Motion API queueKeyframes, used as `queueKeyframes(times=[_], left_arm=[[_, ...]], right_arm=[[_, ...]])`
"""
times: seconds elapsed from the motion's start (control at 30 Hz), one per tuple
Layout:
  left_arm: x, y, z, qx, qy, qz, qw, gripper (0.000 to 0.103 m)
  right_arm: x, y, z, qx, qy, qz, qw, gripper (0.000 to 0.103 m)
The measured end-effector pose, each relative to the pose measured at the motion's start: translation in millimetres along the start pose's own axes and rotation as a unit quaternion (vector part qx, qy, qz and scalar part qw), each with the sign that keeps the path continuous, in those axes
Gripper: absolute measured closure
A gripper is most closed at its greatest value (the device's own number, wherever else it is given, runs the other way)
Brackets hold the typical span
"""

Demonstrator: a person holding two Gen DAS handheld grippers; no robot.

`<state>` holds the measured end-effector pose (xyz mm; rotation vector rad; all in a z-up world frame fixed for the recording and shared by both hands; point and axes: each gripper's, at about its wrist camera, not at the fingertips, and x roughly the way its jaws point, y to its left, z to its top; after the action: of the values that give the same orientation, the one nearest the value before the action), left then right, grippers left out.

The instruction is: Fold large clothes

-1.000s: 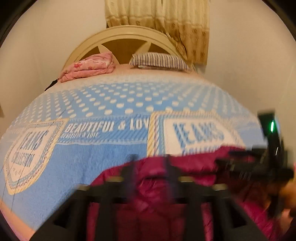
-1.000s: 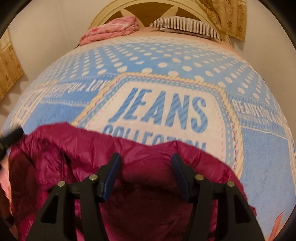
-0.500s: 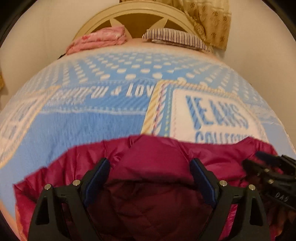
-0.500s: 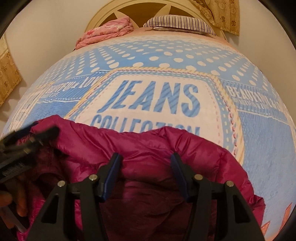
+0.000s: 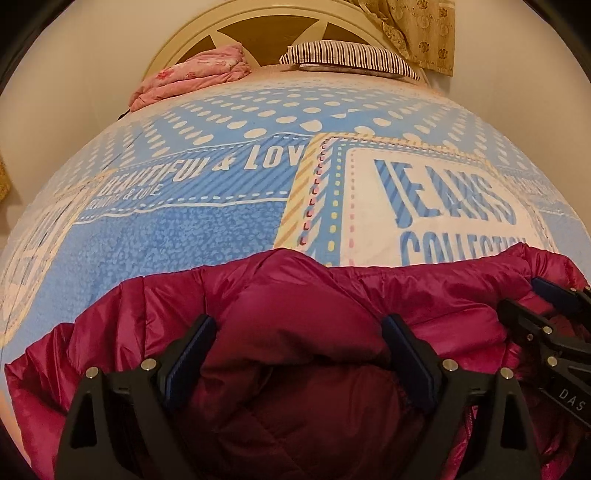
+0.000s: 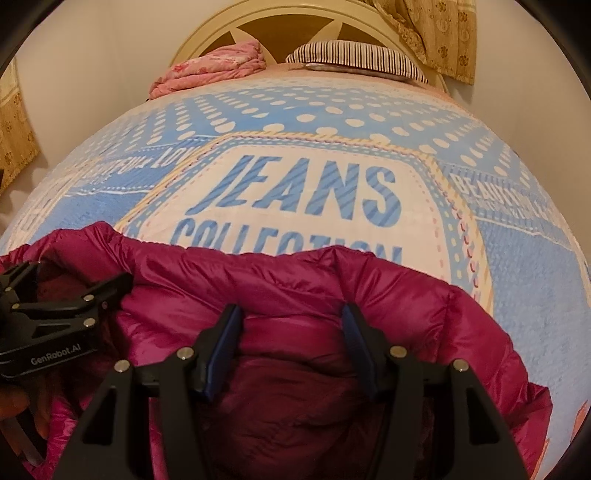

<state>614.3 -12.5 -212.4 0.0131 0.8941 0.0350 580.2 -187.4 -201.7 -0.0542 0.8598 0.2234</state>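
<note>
A magenta puffer jacket (image 5: 303, 295) lies bunched at the near edge of the bed, also in the right wrist view (image 6: 295, 280). My left gripper (image 5: 297, 332) is open, its jaws wide apart around a fold of the jacket. My right gripper (image 6: 290, 325) is open too, jaws astride a padded fold. The right gripper also shows at the right edge of the left wrist view (image 5: 546, 317). The left gripper shows at the left edge of the right wrist view (image 6: 55, 306).
The bed is covered by a blue blanket (image 5: 207, 229) printed with "JEANS COLLECTION". A folded pink quilt (image 5: 192, 74) and a striped pillow (image 5: 347, 55) lie by the cream headboard (image 5: 266, 22). Curtains (image 5: 417, 29) hang at the far right.
Both grippers have come down and forward over the jacket. The left one has swung right, so the jacket now fills the lower view. The two grippers are closer together.
</note>
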Motion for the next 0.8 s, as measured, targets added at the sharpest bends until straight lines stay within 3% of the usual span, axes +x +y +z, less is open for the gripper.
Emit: queueKeyframes(times=[0.8], left_arm=[[2.7, -0.3, 0.5, 0.003, 0.001, 0.007, 1.0000, 0.008]], right_arm=[[4.1, 8.1, -1.7, -0.016, -0.001, -0.025, 1.000, 0.040]])
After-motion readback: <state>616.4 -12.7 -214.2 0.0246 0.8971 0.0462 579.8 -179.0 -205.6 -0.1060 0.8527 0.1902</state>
